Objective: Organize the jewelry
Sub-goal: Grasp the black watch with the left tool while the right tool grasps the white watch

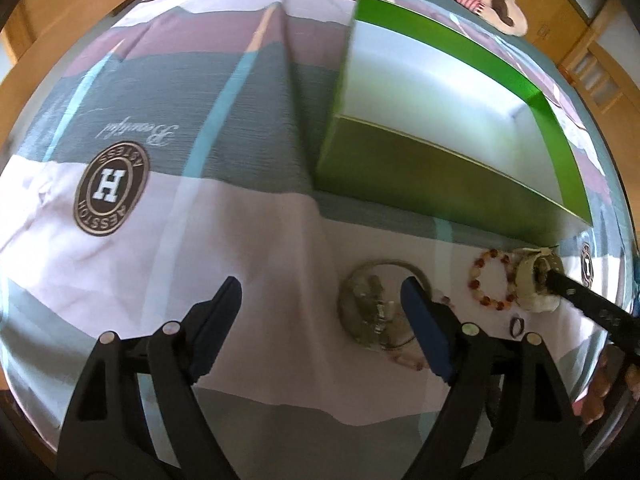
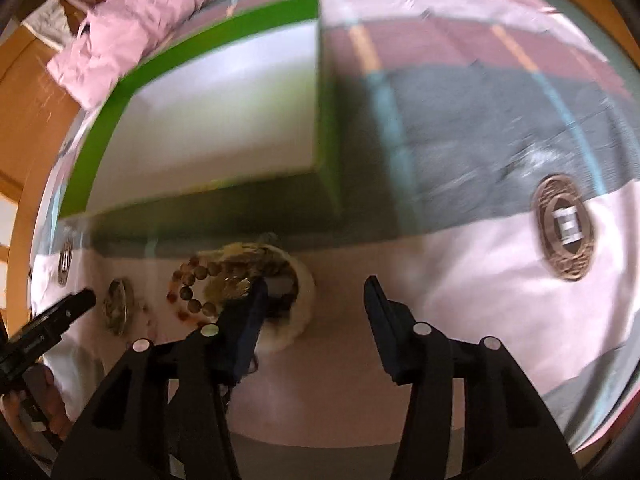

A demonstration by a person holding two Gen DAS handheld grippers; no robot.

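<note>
On the bed (image 1: 160, 264), the left gripper (image 1: 320, 286) and right gripper (image 2: 316, 292) are hovering, jaws spread, over a bead bracelet (image 1: 492, 280), silver piece (image 1: 368, 308) and cream bangle (image 1: 532, 280) lying beside the apparently empty green box (image 1: 400, 160); sorting is barely beginning.

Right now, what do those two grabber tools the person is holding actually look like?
Both are matte black plastic. The left gripper and right gripper each have two angular arms with triangular cut-outs, round silver pivot pins, and flat fingers lined with dark blue pads. No cables or markings show.
</note>
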